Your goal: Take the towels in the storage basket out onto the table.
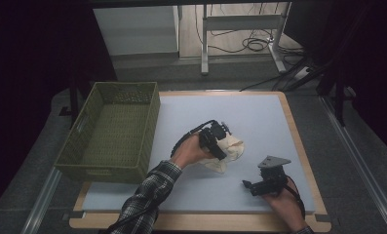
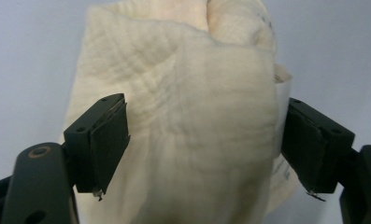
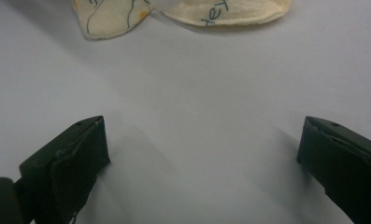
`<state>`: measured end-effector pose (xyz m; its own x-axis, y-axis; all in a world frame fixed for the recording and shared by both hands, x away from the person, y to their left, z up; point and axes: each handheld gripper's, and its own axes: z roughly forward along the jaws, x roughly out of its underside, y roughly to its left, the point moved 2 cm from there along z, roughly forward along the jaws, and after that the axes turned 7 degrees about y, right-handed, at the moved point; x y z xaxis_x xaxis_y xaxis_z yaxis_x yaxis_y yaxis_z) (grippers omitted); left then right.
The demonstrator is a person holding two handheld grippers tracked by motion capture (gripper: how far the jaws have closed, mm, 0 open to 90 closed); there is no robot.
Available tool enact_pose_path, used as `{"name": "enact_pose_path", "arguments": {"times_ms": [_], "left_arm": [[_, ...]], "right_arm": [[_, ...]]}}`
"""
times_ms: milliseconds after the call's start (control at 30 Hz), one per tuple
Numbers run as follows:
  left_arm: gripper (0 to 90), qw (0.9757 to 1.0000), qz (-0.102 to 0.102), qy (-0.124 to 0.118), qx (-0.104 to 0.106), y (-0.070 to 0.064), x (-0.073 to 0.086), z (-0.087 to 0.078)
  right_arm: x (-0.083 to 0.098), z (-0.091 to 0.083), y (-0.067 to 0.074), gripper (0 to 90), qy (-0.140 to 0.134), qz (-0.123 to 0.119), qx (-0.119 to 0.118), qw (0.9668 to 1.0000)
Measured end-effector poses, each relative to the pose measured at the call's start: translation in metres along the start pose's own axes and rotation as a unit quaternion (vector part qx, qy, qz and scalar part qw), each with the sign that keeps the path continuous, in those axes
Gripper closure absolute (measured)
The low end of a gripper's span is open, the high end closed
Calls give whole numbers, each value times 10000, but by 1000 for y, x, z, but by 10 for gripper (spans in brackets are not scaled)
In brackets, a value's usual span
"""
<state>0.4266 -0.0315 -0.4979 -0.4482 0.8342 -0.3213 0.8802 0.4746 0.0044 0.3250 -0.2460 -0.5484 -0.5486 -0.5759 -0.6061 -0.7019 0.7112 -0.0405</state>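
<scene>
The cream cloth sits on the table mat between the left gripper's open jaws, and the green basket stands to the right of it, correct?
Not quite. The high view shows the green basket to the left of the cream cloth, not the right. The rest holds: the cloth lies on the table mat between the left gripper's open jaws.

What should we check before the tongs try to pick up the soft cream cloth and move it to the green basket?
1. Left tongs wide apart: ok, jaws stand on both sides of the crumpled cream cloth.
2. Cloth gripped: not ok, the pads do not press on it.
3. Cloth lying on the pale grey table mat: ok.
4. Right tongs out of the way: ok, open above bare mat, apart from the cloth.
5. Woven green plastic basket has room: ok, nothing seen inside.
6. Path from cloth to basket: ok, nothing lies between.
</scene>
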Motion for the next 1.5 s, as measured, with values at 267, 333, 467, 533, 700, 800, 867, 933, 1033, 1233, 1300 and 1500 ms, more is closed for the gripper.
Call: {"name": "enact_pose_path", "arguments": {"times_ms": [267, 333, 467, 533, 700, 800, 867, 933, 1033, 1233, 1300, 1500], "left_arm": [[245, 9999, 36, -155, -64, -5, 14, -24], [284, 9998, 44, -158, -102, -6, 19, -28], [407, 9997, 1, -233, -61, -7, 31, -34], [419, 9996, -45, -275, -20, -9, 38, -35], [480, 9994, -102, -324, -71, -15, 62, -36], [481, 9987, -180, -430, -216, -16, 74, -39], [480, 9978, -267, -556, -239, -15, 83, -43], [459, 9973, -331, -601, -247, -14, 89, -45], [456, 9968, -413, -650, -202, -13, 99, -46], [471, 9976, -360, -597, -13, -15, 114, -29], [478, 9976, -385, -576, -73, -15, 118, -17], [564, 9964, -391, -709, -237, -13, 124, -2]], "right_arm": [[0, 0, 0, 21, 6, 11, -10, 10000], [0, 0, 0, 21, 3, 5, -7, 10000], [0, 0, 0, 23, 3, 0, -1, 10000], [0, 0, 0, 23, 1, 3, -9, 10000], [0, 0, 0, 25, 2, -1, -4, 10000], [0, 0, 0, 25, 8, -2, -5, 10000], [0, -1, 0, 25, 12, 5, -8, 10000], [0, 0, 0, 25, 9, 1, -7, 10000], [0, 0, 0, 25, 8, 5, -8, 10000], [0, -1, 0, 49, -6, 19, -2, 10000], [0, -5, -1, 178, -64, 19, -9, 10000], [-4, -8, 4, 373, -83, -107, -275, 9995]]}}
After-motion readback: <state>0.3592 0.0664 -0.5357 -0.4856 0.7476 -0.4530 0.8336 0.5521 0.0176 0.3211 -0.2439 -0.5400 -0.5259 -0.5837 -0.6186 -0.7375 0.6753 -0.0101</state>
